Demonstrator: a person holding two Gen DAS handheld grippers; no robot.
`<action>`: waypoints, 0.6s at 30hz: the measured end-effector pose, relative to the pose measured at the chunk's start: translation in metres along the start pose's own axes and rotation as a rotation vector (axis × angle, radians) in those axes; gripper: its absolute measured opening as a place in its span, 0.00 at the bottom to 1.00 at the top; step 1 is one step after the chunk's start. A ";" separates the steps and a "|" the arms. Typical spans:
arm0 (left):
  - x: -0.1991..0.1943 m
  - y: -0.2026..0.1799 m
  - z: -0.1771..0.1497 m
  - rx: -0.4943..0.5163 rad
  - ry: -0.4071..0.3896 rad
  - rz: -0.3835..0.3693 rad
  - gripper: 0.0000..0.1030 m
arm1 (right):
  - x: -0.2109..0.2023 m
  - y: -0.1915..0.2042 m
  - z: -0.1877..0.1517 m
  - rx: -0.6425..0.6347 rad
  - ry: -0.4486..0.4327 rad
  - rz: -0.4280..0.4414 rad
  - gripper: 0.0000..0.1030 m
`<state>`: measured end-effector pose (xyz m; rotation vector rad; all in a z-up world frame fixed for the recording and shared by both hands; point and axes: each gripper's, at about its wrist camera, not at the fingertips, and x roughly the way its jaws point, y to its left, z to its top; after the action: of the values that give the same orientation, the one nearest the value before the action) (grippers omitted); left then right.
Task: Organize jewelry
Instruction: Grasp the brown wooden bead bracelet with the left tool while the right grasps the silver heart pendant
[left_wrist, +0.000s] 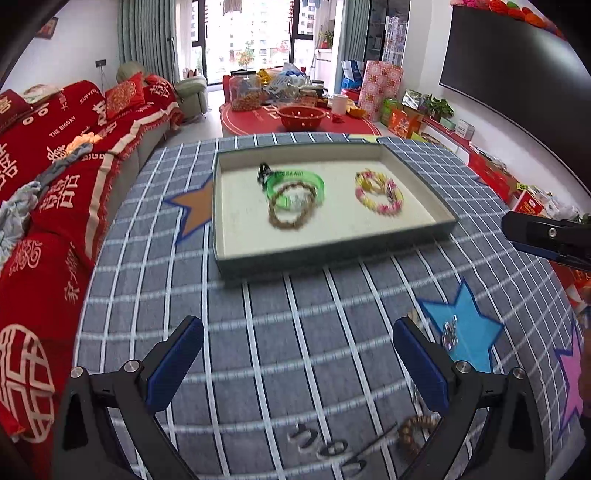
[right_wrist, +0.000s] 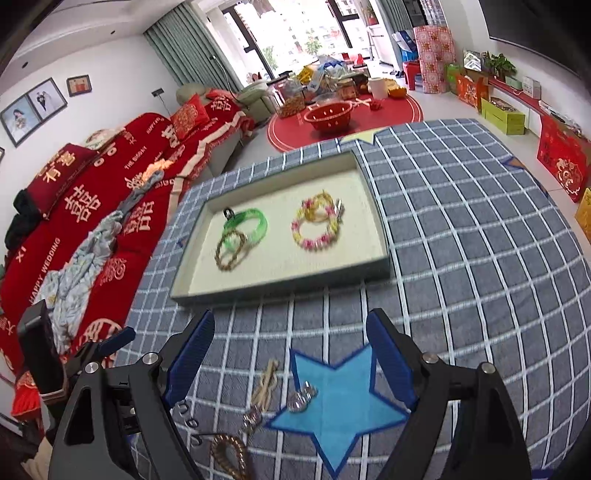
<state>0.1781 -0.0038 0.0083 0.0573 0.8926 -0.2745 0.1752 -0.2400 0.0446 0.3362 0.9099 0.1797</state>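
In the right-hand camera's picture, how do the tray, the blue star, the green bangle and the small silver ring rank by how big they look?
1. Tray.
2. Blue star, though it lies nearer the camera, which inflates it.
3. Green bangle.
4. Silver ring, smallest despite being close.

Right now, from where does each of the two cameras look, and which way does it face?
Left wrist: sits behind the open left hand-held gripper, above the checked cloth, facing the tray; the right hand-held gripper shows at the right edge.
Right wrist: sits behind the open right hand-held gripper, over the blue star, facing the same tray; the left hand-held gripper shows at the lower left.
Shared: tray, green bangle, sofa.
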 end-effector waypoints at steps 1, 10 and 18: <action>-0.002 -0.002 -0.008 0.002 0.011 -0.006 1.00 | 0.001 -0.001 -0.006 -0.003 0.012 -0.008 0.84; -0.010 -0.021 -0.050 -0.002 0.064 -0.042 1.00 | 0.019 -0.010 -0.052 -0.014 0.119 -0.074 0.84; -0.006 -0.035 -0.069 0.009 0.106 -0.050 1.00 | 0.032 -0.010 -0.066 -0.032 0.154 -0.122 0.84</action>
<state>0.1126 -0.0247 -0.0282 0.0584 0.9990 -0.3250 0.1416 -0.2265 -0.0200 0.2387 1.0759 0.1082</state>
